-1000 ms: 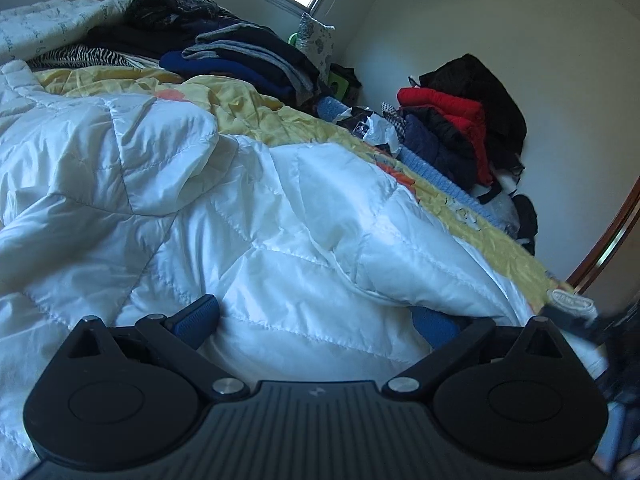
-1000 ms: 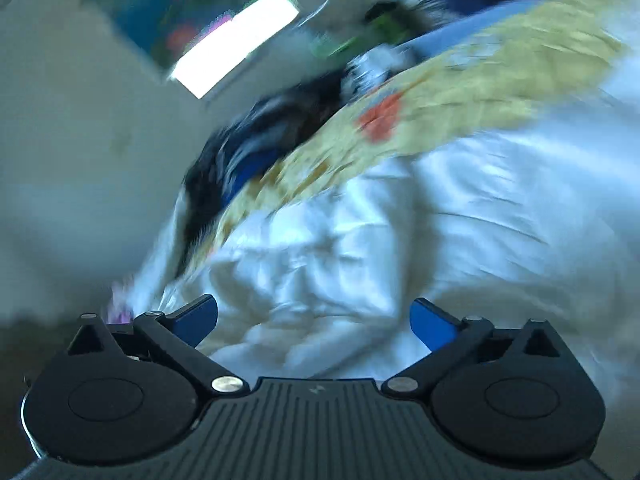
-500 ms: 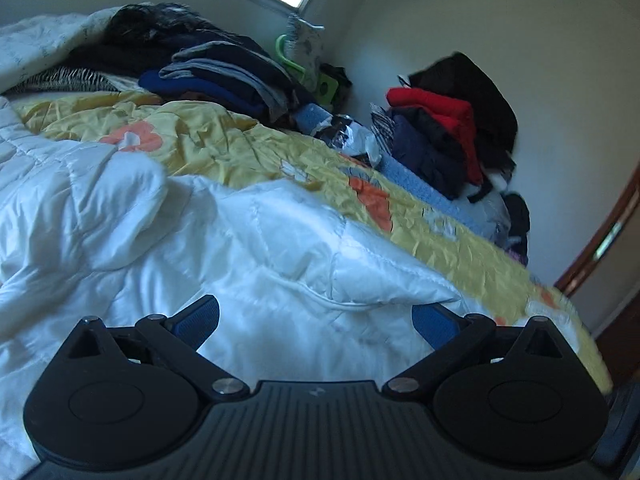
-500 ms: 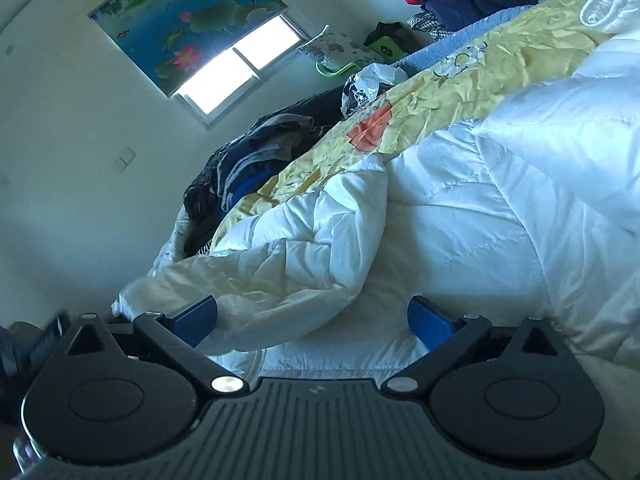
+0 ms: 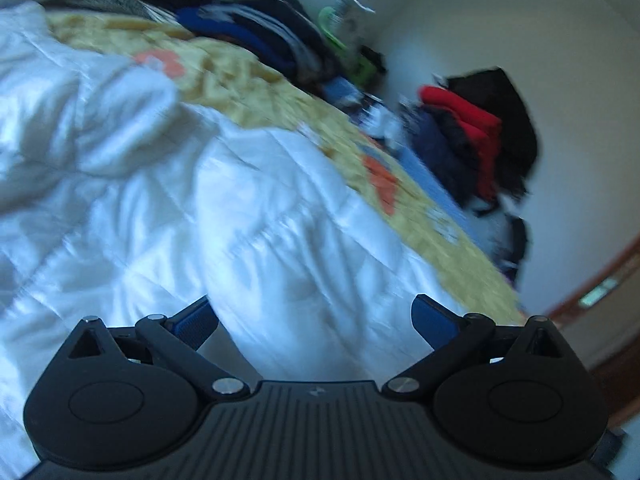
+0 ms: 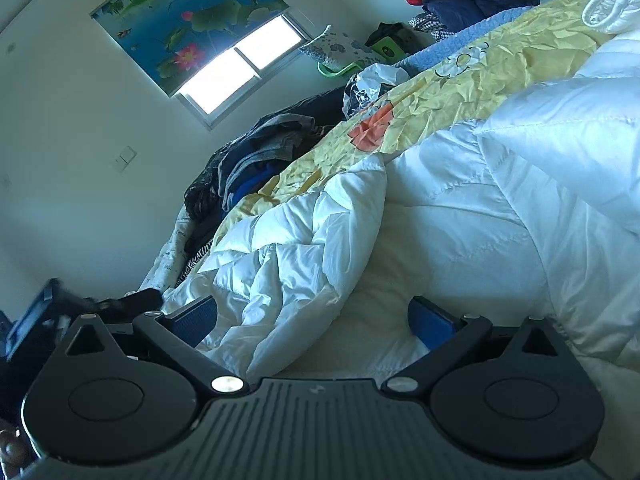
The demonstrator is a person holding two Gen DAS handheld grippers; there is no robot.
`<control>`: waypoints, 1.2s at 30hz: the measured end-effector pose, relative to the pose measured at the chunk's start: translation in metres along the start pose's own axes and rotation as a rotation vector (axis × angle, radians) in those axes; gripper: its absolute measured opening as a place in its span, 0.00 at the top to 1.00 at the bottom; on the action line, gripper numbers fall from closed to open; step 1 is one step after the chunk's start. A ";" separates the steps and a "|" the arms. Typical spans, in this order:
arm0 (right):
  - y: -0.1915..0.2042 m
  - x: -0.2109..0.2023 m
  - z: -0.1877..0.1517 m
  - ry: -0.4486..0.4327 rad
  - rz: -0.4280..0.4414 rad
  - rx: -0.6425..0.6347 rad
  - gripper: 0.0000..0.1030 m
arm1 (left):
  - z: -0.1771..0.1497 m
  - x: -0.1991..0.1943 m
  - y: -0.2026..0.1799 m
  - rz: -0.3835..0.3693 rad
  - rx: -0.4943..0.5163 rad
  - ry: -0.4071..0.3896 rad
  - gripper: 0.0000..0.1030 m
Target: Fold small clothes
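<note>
A white quilted puffy jacket (image 5: pixel 168 208) lies spread over the bed and fills the left wrist view, which is blurred by motion. It also shows in the right wrist view (image 6: pixel 460 220), with one sleeve (image 6: pixel 288 264) crumpled toward the left. My left gripper (image 5: pixel 314 320) is open and empty just above the jacket. My right gripper (image 6: pixel 312 320) is open and empty over the jacket's near edge, between the sleeve and the body.
A yellow flowered bedsheet (image 5: pixel 280 100) lies under the jacket. A pile of dark folded clothes (image 5: pixel 256 28) sits at the bed's head, near the window (image 6: pixel 240 68). Red, navy and black garments (image 5: pixel 480 136) are heaped by the far wall. A wooden door frame (image 5: pixel 592 296) is at right.
The left gripper has swung, so its view is now blurred and tilted, with the jacket closer. The right gripper's view has barely shifted. Both stay open.
</note>
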State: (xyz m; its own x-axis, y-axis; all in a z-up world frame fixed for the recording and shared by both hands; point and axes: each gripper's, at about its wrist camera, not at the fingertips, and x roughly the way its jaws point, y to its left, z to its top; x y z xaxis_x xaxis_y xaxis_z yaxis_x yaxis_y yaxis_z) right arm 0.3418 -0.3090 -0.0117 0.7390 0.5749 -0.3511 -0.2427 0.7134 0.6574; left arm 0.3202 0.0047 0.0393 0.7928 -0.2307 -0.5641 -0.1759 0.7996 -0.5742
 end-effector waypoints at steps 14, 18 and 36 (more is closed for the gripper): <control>-0.001 0.000 0.001 -0.009 0.010 0.012 0.00 | 0.033 0.025 -0.053 -0.209 0.027 0.166 0.90; -0.001 0.000 0.001 -0.006 0.005 0.008 0.00 | 0.011 0.049 -0.031 0.025 0.115 0.270 0.90; -0.001 -0.001 0.000 -0.009 0.002 0.012 0.00 | -0.003 -0.038 -0.087 0.171 0.655 -0.171 0.11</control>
State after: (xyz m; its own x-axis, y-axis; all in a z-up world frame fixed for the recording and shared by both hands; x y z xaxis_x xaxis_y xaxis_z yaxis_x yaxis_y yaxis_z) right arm 0.3414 -0.3108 -0.0118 0.7440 0.5726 -0.3444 -0.2364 0.7076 0.6659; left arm 0.3033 -0.0576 0.1085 0.8756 -0.0237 -0.4825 0.0386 0.9990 0.0209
